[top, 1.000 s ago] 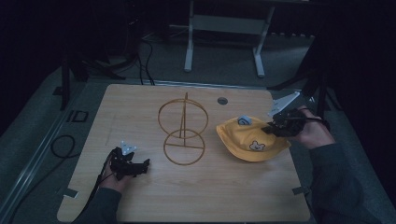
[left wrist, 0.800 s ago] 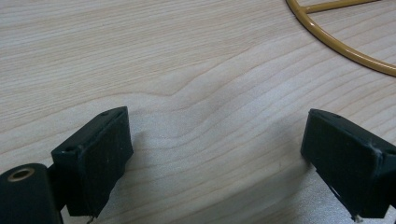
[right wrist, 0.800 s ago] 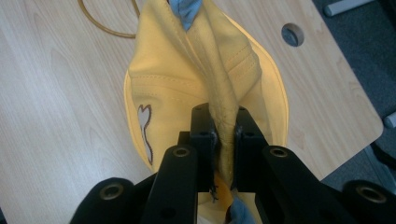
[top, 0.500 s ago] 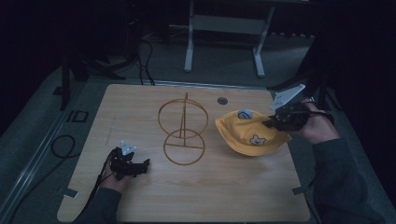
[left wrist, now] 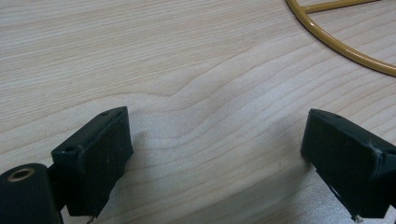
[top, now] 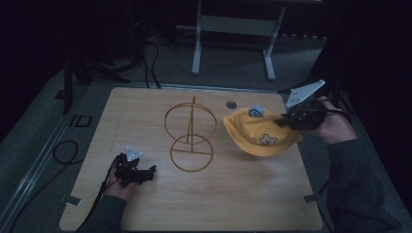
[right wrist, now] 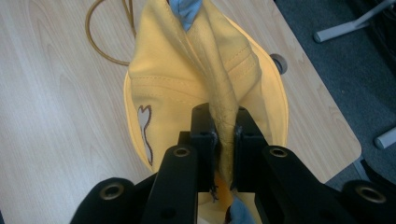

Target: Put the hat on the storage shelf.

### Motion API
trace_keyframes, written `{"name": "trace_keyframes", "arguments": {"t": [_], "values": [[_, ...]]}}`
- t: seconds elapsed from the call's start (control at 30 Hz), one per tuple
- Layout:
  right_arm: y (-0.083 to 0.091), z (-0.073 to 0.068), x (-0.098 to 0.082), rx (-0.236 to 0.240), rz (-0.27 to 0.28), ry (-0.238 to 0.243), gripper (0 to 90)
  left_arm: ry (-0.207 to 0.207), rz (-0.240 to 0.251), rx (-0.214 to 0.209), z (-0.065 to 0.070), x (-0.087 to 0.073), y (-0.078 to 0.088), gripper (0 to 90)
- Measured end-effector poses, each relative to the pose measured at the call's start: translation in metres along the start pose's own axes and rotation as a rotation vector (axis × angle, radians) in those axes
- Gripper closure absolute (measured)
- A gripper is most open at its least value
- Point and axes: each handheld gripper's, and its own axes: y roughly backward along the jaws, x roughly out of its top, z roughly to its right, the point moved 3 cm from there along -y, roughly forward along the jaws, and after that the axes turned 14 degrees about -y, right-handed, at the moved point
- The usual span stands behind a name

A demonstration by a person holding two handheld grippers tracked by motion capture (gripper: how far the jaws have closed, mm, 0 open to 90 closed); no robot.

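Observation:
A yellow hat [top: 260, 134] with a small bear patch and a blue tab hangs lifted over the table's right side. My right gripper [top: 286, 120] is shut on a pinched fold of the hat [right wrist: 196, 88], its jaws pressing the fabric from both sides. A gold wire stand [top: 190, 136], with an upright ring over a flat round base, sits mid-table to the hat's left. My left gripper [top: 145, 174] rests low on the table's front left, open, with bare wood between its fingertips [left wrist: 100, 149]. An arc of the stand's base [left wrist: 341, 44] crosses the top right of the left gripper view.
The wooden table [top: 145, 111] has a small round grommet [top: 231, 105] near its far edge. A cable [top: 68, 150] loops on the floor at the left. A white metal frame [top: 233, 29] stands on the floor behind the table.
My right gripper has risen with the hat, lifting it off the table and pulling its right edge up. The left gripper has stayed put.

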Motion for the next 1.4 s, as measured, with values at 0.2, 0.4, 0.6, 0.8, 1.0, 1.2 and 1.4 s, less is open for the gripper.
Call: {"name": "trace_keyframes", "arguments": {"t": [0.2,0.4,0.6,0.8,1.0,1.2,1.4], "values": [[0.003,0.002,0.004,0.008,0.023,-0.002,82.0,0.001,0.0,0.0,0.0,0.0,0.0,9.0],[0.006,0.005,0.007,0.018,0.044,-0.004,82.0,0.001,0.0,0.0,0.0,0.0,0.0,9.0],[0.008,0.007,0.01,0.027,0.063,-0.01,82.0,0.0,0.0,0.0,0.0,0.0,0.0,9.0],[0.012,0.009,0.012,0.035,0.083,-0.008,82.0,-0.001,0.0,0.0,0.0,0.0,0.0,9.0],[0.017,0.01,0.016,0.037,0.104,-0.011,82.0,-0.002,0.0,0.0,0.0,0.0,0.0,9.0],[0.022,0.011,0.021,0.04,0.128,-0.011,82.0,-0.003,0.0,0.001,0.0,0.0,0.0,9.0],[0.025,0.012,0.027,0.042,0.141,-0.01,82.1,-0.003,-0.001,0.0,0.0,0.0,0.0,9.0]]}}
